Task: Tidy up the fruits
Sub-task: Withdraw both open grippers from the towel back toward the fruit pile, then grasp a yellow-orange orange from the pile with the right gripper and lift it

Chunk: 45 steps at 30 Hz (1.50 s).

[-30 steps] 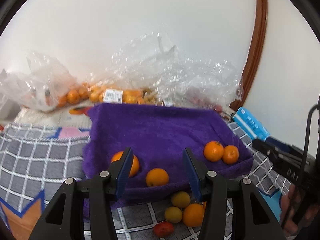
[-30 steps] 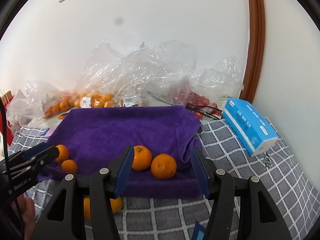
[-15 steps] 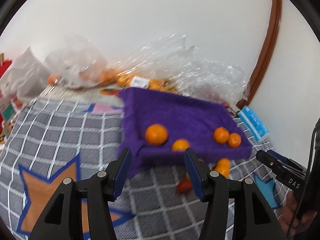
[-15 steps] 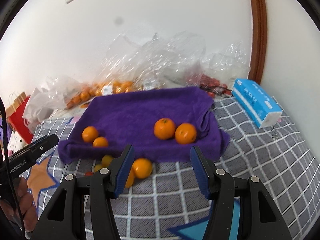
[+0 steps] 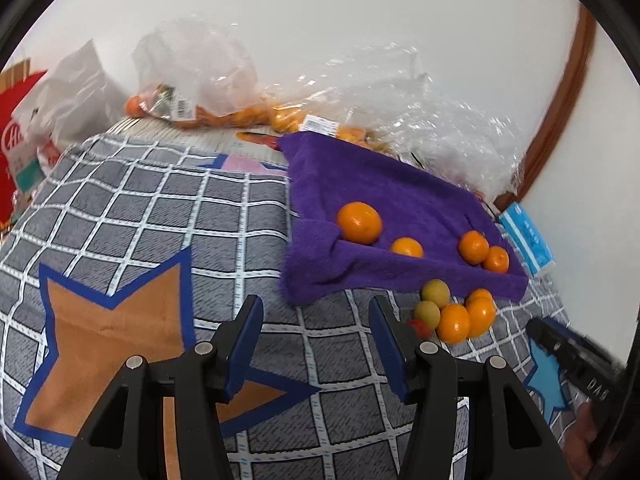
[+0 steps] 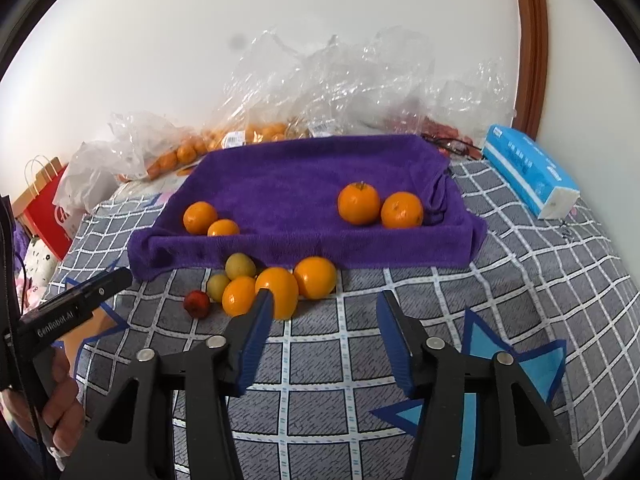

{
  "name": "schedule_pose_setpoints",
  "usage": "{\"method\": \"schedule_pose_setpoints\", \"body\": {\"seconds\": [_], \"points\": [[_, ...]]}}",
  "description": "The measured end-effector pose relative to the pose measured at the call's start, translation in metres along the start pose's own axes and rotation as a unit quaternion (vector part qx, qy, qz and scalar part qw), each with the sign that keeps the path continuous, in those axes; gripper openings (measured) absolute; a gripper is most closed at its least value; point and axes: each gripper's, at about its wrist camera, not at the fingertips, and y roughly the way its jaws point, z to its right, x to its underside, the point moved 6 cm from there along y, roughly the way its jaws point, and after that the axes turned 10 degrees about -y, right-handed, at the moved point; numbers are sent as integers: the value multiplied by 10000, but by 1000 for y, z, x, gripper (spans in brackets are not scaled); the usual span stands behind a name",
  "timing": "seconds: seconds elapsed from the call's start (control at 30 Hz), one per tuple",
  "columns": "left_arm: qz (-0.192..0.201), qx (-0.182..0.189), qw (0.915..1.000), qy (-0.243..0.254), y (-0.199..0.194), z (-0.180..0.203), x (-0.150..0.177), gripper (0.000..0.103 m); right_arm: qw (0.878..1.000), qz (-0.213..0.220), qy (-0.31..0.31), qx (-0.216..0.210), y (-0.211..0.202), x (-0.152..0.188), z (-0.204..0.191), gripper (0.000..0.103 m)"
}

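Four oranges [image 6: 359, 203] are seen on the purple towel [image 6: 288, 184], in two pairs. A loose cluster of fruit [image 6: 276, 291] lies on the checked bedspread [image 6: 520, 264] just beside the towel's near edge: three oranges, two yellow-green fruits, one small red fruit, possibly a strawberry. Left gripper [image 5: 316, 338] fingers are spread over bare bedspread, nothing between them. Right gripper [image 6: 322, 330] fingers are closing, empty, near the cluster.

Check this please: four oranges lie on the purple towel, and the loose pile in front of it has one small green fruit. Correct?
Not quite. The pile in front of the purple towel holds two small green fruits, as the right wrist view shows. Four oranges do lie on the towel.
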Motion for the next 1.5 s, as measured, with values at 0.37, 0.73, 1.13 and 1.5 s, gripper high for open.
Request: {"method": "schedule_pose_setpoints", "body": {"seconds": [0.37,0.73,1.13,1.5], "points": [[-81,-78,9996,-273,6,-12,0,56,9997,-110,-71,205,34,-9,0,31],[-62,-114,9999,-35,8,-4,3,58,9987,-291,-27,-422,65,-16,1,30],[-102,-143,9998,27,12,-2,6,58,9977,-358,-132,-563,75,-11,-7,33],[-635,391,9963,429,16,26,25,55,9996,-84,-266,94,45,9,39,33]]}}
